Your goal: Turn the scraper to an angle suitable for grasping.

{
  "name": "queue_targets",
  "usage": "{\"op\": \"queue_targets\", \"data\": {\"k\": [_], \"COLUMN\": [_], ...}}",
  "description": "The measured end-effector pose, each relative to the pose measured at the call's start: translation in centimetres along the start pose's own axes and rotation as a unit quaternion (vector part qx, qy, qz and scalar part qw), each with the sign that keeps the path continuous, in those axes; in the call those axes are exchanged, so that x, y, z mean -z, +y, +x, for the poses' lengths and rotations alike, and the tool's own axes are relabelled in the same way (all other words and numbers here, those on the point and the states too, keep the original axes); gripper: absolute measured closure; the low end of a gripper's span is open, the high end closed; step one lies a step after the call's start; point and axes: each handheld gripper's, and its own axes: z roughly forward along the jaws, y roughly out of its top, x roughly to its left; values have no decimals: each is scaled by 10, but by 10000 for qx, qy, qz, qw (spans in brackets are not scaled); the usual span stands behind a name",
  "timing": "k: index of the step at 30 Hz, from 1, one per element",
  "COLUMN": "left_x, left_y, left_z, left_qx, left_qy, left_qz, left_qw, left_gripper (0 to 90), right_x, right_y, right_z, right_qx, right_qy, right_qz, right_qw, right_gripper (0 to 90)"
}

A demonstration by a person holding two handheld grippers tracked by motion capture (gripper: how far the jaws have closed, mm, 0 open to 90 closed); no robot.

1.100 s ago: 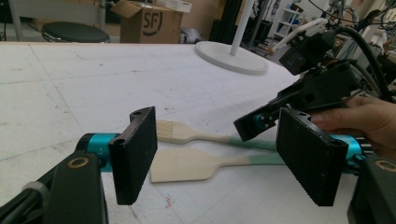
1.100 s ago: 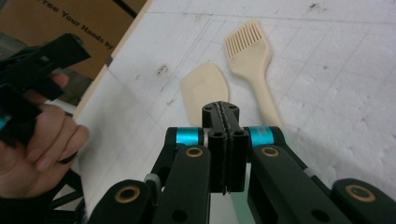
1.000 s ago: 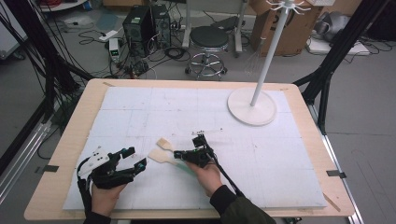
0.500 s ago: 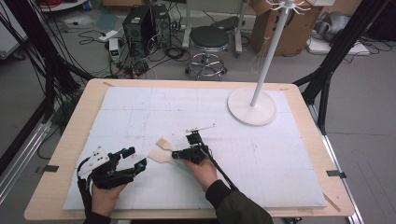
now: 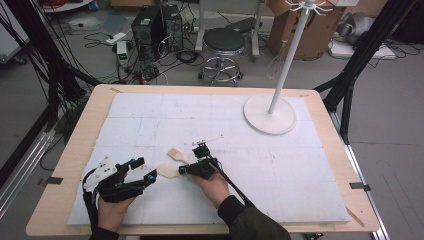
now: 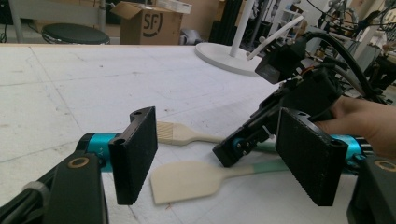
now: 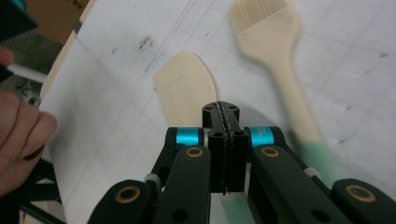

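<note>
Cream spatula (image 5: 167,171) and brush (image 5: 176,154) lie near the worktop's (image 5: 320,200) front edge. Right claw (image 7: 220,114) clenched above the spatula's handle — left claw (image 6: 224,158) released, empty.

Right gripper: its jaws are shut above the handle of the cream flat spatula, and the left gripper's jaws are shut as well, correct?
Not quite. The right gripper is shut above the cream flat spatula with the mint-green handle, but the left gripper is not shut: the left gripper view shows its two black pads wide apart, with nothing gripped between them.
</note>
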Motion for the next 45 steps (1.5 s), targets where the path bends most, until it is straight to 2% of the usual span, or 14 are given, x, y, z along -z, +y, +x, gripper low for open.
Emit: {"op": "queue_targets", "data": {"k": [6, 12, 16, 19, 22, 24, 27, 29, 31, 33, 35, 39, 45], "left_x": [0, 0, 0, 0, 0, -1, 0, 2, 2, 1, -1, -4, -5], "left_y": [0, 0, 0, 0, -1, -1, 0, 0, -1, -1, -1, 0, -1], "left_z": [0, 0, 0, 0, 0, 1, 1, 1, 1, 2, 1, -2, -1], "left_qx": [7, -4, 3, -2, 11, 16, 13, 28, 40, 56, 21, -21, -7], "left_qy": [8, -2, 13, 18, 21, 19, 21, 26, 24, 13, 2, -13, 2], "left_qz": [6, 19, 31, 24, 21, 27, 8, -19, -33, -3, 25, 47, 87], "left_qw": [10000, 10000, 10000, 10000, 10000, 10000, 10000, 10000, 10000, 10000, 10000, 10000, 10000], "left_gripper": [303, 304, 303, 304, 304, 303, 303, 303, 304, 304, 304, 304, 304], "right_x": [-3, -3, -2, -1, 2, 3, 7, 17, 32, 49, 58, 68, 74], "right_y": [-9, -14, -18, -18, -17, -20, -32, -46, -65, -86, -96, -107, -120], "right_z": [14, 15, 19, 20, 24, 28, 34, 36, 34, 24, 16, 3, 1], "right_qx": [329, 346, 384, 386, 374, 440, 577, 636, 713, 538, 453, 245, 187], "right_qy": [153, 237, 316, 294, 439, 480, 515, 574, 552, 528, 412, 473, 473], "right_qz": [237, 224, 355, 308, 147, 181, 191, 135, 35, -55, -75, -177, -324], "right_qw": [9991, 9989, 9981, 9983, 9982, 9977, 9968, 9962, 9959, 9971, 9981, 9984, 9982], "right_gripper": [900, 900, 900, 900, 900, 900, 900, 900, 900, 900, 900, 900, 900]}}
